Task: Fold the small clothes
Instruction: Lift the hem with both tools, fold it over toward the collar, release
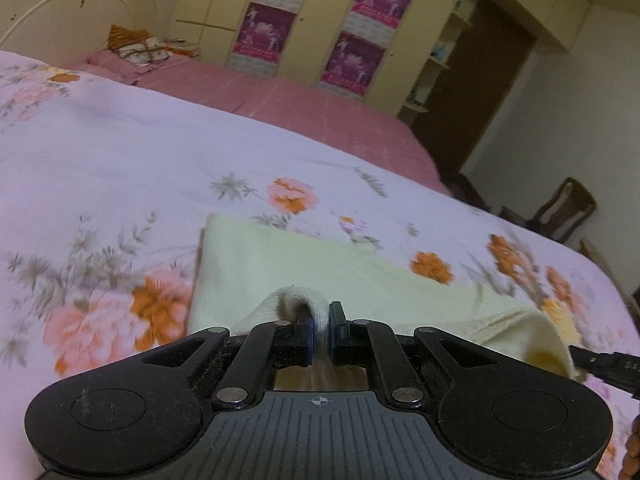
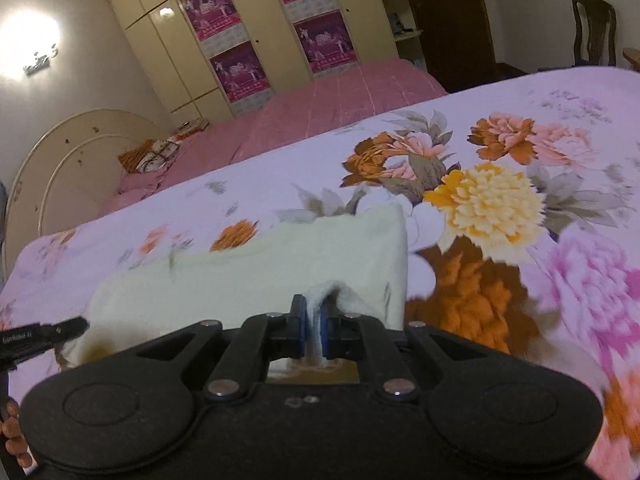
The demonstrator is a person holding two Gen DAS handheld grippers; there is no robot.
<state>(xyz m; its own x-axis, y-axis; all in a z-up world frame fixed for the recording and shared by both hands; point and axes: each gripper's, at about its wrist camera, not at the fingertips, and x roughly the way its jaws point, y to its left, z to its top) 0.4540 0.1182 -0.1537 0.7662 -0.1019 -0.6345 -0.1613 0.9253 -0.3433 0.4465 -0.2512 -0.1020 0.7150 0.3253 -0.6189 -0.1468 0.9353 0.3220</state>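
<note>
Both claws pinch one edge of the cloth, ready to carry it over in a fold.

The pale yellow cloth (image 1: 304,268) lies flat on the floral sheet (image 1: 120,152) in the lower middle of both views, its far edge straight. The left claw (image 1: 319,330), at bottom centre of its view, is clamped on a bunched lip of the near edge. The right claw (image 2: 313,330) is clamped likewise on another part of that edge, and its tip pokes in at the lower right of the left view. Gripping the same edge at two spread points likely keeps it taut and level, so it travels as one line and the halves land square. A pink bed (image 2: 320,96) and wardrobe (image 2: 248,32) fill the upper frame, well apart.
</note>
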